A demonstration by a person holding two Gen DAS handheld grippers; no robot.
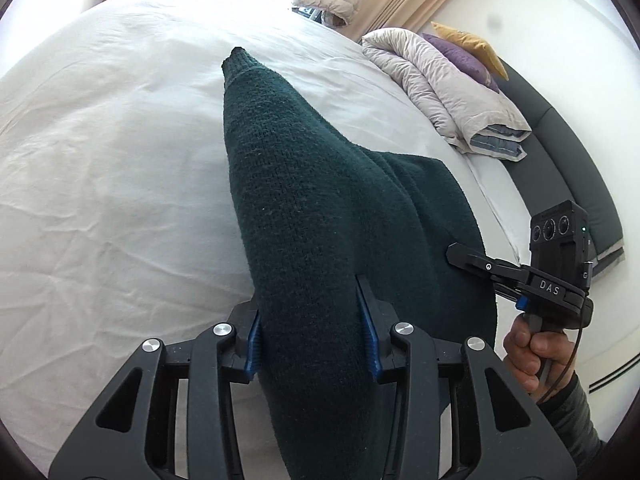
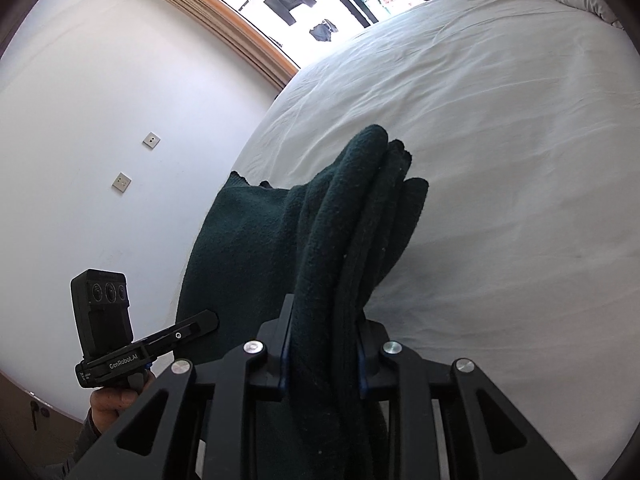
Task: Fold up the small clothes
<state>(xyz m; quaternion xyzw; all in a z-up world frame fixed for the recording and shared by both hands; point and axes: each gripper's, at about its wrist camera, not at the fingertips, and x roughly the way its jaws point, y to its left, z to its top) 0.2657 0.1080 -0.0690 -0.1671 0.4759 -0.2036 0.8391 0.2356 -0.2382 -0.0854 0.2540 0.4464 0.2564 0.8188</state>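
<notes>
— What's the left gripper [image 1: 314,328] got?

— A thick fold of the dark green knitted sweater [image 1: 304,208], pinched between its blue-padded fingers [image 1: 370,336]. The jaws stand part-way apart, filled by the wool. The sleeve runs out toward twelve o'clock over the white bedsheet [image 1: 112,184].

— And the right gripper [image 2: 322,350]?

— Clamped on a bunched, layered edge of the same sweater, jaws narrow and packed with cloth. In the left wrist view it sits at four o'clock, fingers level, the person's right hand [image 1: 532,354] wrapped round the grip below.

— So the sweater is off the bed?

— Partly lifted, slung between the two; whether its far end touches the sheet, I can't tell.

— Further back?

— A folded pale duvet [image 1: 444,88] at one o'clock, with purple and mustard cushions [image 1: 466,50] behind it against the dark headboard [image 1: 560,148].
</notes>
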